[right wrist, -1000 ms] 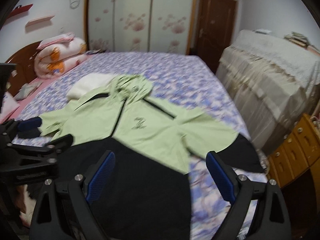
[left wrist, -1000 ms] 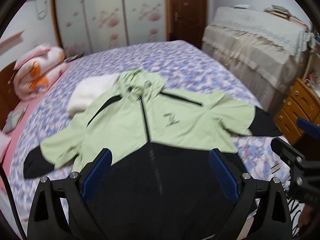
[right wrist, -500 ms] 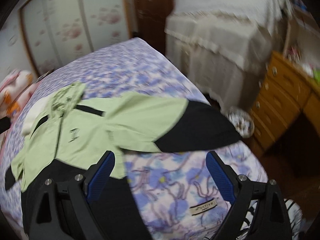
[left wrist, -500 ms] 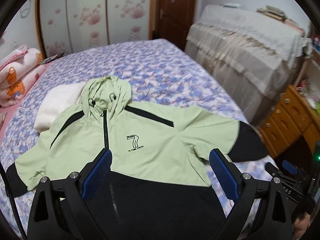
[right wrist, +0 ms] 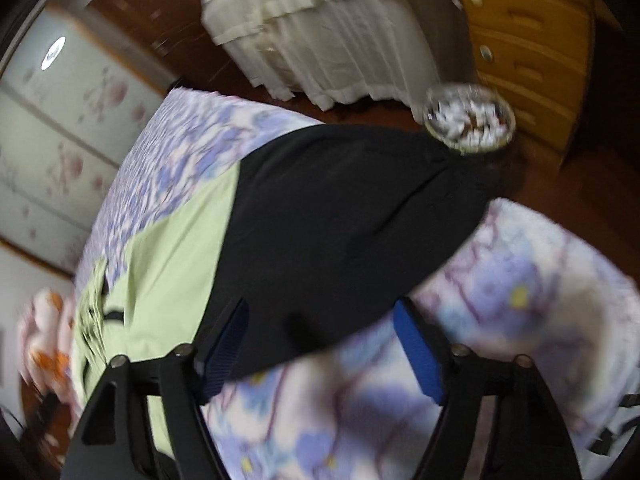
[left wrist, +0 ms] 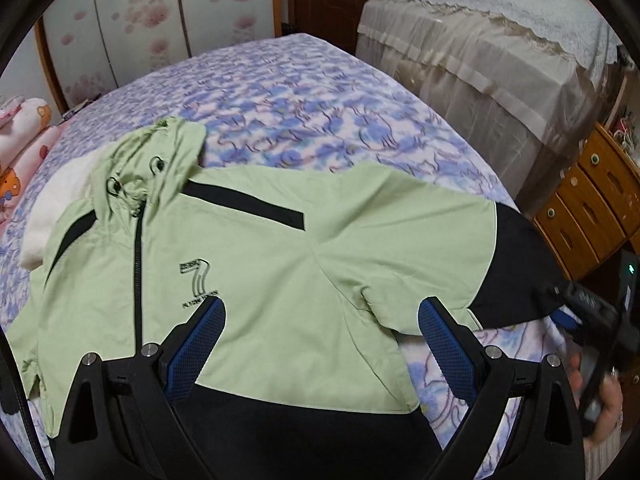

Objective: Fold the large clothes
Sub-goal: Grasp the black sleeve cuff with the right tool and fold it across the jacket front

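Observation:
A light green and black hooded jacket [left wrist: 280, 264] lies front up, zipped, spread on the floral bed cover [left wrist: 304, 92]. My left gripper [left wrist: 322, 308] hovers open over the green chest and armpit area, with nothing between its fingers. The jacket's black sleeve end [left wrist: 516, 272] reaches toward the bed's right corner. There my right gripper [left wrist: 592, 312] shows, held by a hand. In the blurred, rolled right wrist view, my right gripper [right wrist: 320, 308] is just above the black sleeve end [right wrist: 340, 208]. Its jaws are closing, with the sleeve's edge between them and the pads not pressing on it.
A white folded cloth [left wrist: 52, 208] lies under the hood, with a pink quilt [left wrist: 20, 140] at far left. A wooden drawer chest [left wrist: 592, 208] and cloth-covered furniture [left wrist: 480, 52] stand right of the bed. A round bin of scraps [right wrist: 468, 120] sits on the floor past the corner.
Both grippers swept right and down toward the jacket's right sleeve. The right wrist view rolled sharply and came close over the black cuff, and its jaws narrowed.

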`<state>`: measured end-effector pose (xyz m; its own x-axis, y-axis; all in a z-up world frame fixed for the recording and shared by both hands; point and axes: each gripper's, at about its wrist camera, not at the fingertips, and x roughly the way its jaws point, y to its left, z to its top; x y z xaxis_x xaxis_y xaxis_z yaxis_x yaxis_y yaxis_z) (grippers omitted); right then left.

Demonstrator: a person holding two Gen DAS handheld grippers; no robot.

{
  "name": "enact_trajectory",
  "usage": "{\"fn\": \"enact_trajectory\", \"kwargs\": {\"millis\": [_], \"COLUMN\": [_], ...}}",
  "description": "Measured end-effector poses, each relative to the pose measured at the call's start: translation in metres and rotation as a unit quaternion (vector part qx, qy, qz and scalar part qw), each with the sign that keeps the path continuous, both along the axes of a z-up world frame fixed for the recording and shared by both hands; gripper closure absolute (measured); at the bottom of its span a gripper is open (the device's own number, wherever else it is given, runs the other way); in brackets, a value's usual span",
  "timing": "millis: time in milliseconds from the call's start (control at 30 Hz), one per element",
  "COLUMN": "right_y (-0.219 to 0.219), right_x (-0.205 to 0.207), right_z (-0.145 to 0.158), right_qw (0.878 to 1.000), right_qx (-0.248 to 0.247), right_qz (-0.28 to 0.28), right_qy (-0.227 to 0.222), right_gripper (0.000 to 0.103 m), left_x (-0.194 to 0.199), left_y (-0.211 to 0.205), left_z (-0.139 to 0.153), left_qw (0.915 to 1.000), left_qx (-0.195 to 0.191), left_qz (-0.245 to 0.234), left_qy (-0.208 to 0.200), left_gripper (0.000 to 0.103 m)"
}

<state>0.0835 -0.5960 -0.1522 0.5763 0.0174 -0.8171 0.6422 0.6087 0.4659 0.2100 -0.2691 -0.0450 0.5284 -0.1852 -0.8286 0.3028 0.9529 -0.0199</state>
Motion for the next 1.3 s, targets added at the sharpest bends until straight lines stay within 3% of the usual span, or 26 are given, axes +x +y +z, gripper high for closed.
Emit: {"fn": "enact_trajectory", "kwargs": {"millis": [67,100,167,200,300,400,467,567,633,700,833,933,1033,1167,1300], "right_y": [-0.009,-0.012,-0.018,-0.019,-0.003,0.045,0.097,0.184,0.241,0.283,0.333,0.343,0.343,0.325,0.304], "right_x": [0.007,0.01,0.017,0.02,0.025,0.034,0.042,0.052,0.055,0.056,0.059,0.055,0.039,0.026,0.015], "right_z": [-0.004,-0.005,-0.004,0.0,0.04,0.095,0.129,0.155,0.149,0.126,0.05,0.012,0.005,0.021,0.044], "right_qw": [1.0,1.0,0.999,0.999,0.996,0.981,0.96,0.915,0.884,0.862,0.841,0.839,0.84,0.86,0.89], "right_qx": [-0.006,-0.01,-0.016,-0.021,-0.072,-0.13,-0.173,-0.22,-0.241,-0.259,-0.235,-0.218,-0.201,-0.161,-0.121], "right_qz": [-0.017,-0.023,-0.035,-0.036,-0.018,0.061,0.144,0.279,0.355,0.404,0.482,0.499,0.503,0.485,0.44], "right_qy": [-0.007,-0.003,0.0,-0.005,-0.055,-0.128,-0.165,-0.192,-0.188,-0.162,-0.066,-0.002,0.007,0.003,0.0], "right_gripper": [0.042,0.05,0.075,0.098,0.099,0.1,0.1,0.1,0.1,0.099,0.087,0.087,0.087,0.081,0.079], "left_x": [-0.001,-0.001,-0.001,-0.002,-0.004,-0.005,-0.006,-0.01,-0.014,-0.016,-0.018,-0.02,-0.019,-0.021,-0.025], "left_y": [0.0,0.001,0.006,0.012,0.03,0.056,0.079,0.119,0.149,0.174,0.213,0.226,0.226,0.205,0.164], "left_z": [-0.004,-0.005,-0.007,-0.007,-0.005,-0.002,0.001,0.005,0.004,-0.002,-0.028,-0.053,-0.072,-0.083,-0.082], "left_qw": [1.0,0.9999,0.9999,0.9999,0.9999,0.9992,0.9979,0.9936,0.9891,0.9849,0.9795,0.9761,0.9747,0.9775,0.9875], "left_qx": [0.004,0.005,0.007,0.007,-0.002,-0.016,-0.03,-0.055,-0.069,-0.076,-0.068,-0.078,-0.092,-0.105,-0.08], "left_qz": [-0.005,-0.008,-0.009,-0.006,0.009,0.033,0.056,0.098,0.129,0.154,0.184,0.186,0.176,0.142,0.085], "left_qy": [0.004,0.006,0.01,0.01,0.013,0.015,0.017,0.014,0.014,0.019,0.047,0.08,0.103,0.115,0.106], "left_gripper": [0.006,0.006,0.006,0.006,0.006,0.006,0.006,0.006,0.006,0.006,0.006,0.006,0.006,0.006,0.006]}}
